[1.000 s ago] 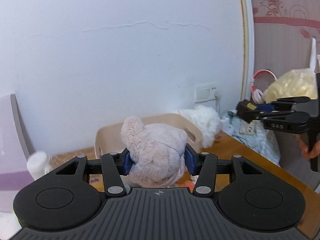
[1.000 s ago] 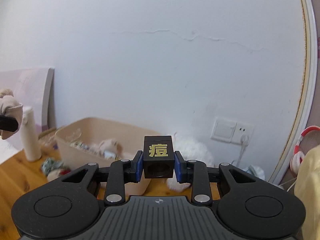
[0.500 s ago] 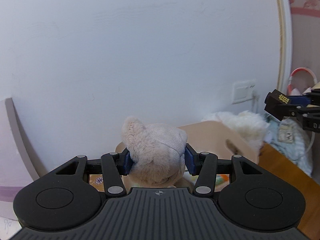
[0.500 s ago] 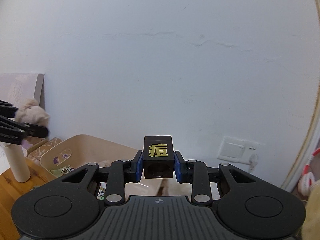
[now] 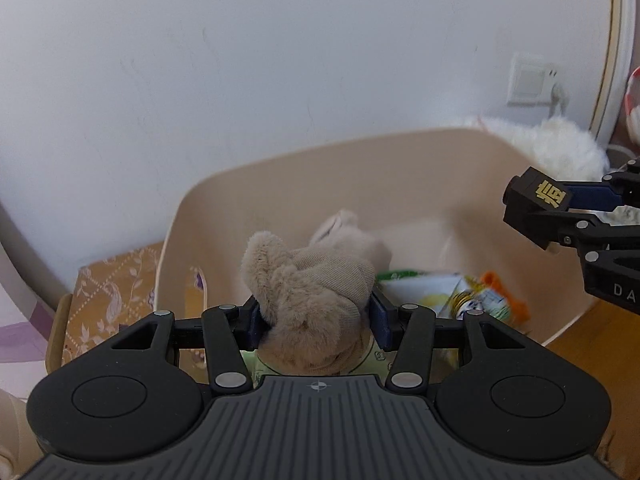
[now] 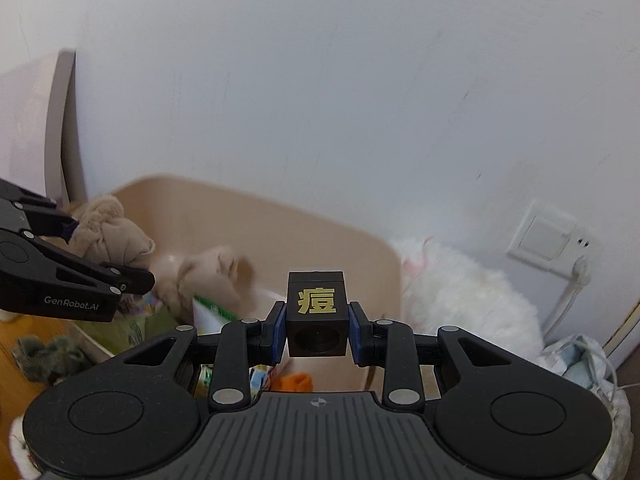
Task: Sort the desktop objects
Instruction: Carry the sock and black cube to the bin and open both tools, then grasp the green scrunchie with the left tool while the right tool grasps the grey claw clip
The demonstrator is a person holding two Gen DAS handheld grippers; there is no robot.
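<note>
My left gripper is shut on a beige plush toy and holds it above the open beige plastic bin. In the right wrist view that same plush toy hangs over the bin's left part. My right gripper is shut on a small black cube with a gold character on its top face and a round hole in front, over the bin's right part. The left wrist view shows that cube at the right edge. Inside the bin lie another beige plush and several colourful packets.
A white fluffy toy lies right of the bin by a wall socket. A patterned box stands left of the bin. A dark green fuzzy object lies on the wooden desk. The white wall is right behind the bin.
Both grippers have moved forward and down toward the bin and tilted downward; its inside now fills the lower views. Each grip is unchanged.
</note>
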